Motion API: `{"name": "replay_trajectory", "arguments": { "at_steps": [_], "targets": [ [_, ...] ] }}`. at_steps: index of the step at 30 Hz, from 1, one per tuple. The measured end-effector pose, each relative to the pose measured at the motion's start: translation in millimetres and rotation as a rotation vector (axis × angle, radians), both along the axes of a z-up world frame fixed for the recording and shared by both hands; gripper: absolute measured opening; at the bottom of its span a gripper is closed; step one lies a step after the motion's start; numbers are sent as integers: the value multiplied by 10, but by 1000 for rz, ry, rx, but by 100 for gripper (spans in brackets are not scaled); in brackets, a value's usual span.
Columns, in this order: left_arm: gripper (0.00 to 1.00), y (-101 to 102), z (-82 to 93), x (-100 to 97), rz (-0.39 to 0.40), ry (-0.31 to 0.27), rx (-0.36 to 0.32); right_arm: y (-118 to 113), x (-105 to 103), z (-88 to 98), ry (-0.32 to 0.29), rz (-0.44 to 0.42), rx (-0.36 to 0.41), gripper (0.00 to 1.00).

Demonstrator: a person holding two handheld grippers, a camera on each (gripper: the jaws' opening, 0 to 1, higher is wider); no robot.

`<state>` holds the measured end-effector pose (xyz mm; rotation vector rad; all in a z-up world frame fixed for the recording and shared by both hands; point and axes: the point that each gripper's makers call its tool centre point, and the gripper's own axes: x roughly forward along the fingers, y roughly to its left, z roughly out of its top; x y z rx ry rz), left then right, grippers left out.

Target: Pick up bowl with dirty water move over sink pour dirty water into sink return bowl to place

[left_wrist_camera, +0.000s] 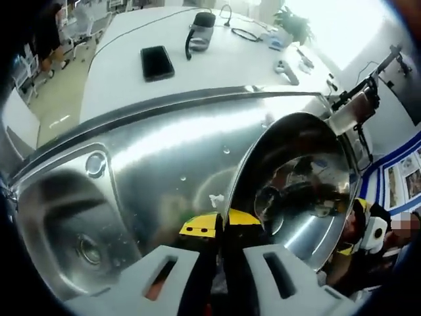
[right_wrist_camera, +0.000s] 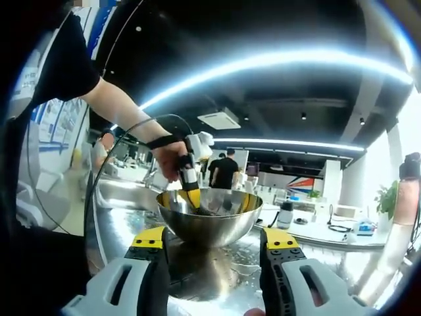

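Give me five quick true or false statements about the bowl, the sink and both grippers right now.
1. The left gripper is clamped on the bowl rim. True.
2. The right gripper holds the bowl. False: its fingers stand open, apart from the bowl.
3. The bowl sits on the steel sink top. True.
4. A black phone lies on the white table. True.
5. The bowl is plastic. False: it is shiny metal.
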<state>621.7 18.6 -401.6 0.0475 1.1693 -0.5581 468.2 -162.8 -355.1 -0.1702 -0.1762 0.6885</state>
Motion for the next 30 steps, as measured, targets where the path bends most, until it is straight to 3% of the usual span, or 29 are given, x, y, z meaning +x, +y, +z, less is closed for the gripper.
{"name": "replay_trajectory", "arguments": {
  "at_steps": [8,22,30],
  "targets": [
    [0,62,82,66,-33,-46,16,0,13,-27,8,-8,-13,48],
    [0,194,129,-245,-76,-82,61,-6,13,-34,17,-9,-8,48],
    [0,383,229,-262,-65,-103,67,-30,6,4,27,2,43,47]
  ]
}}
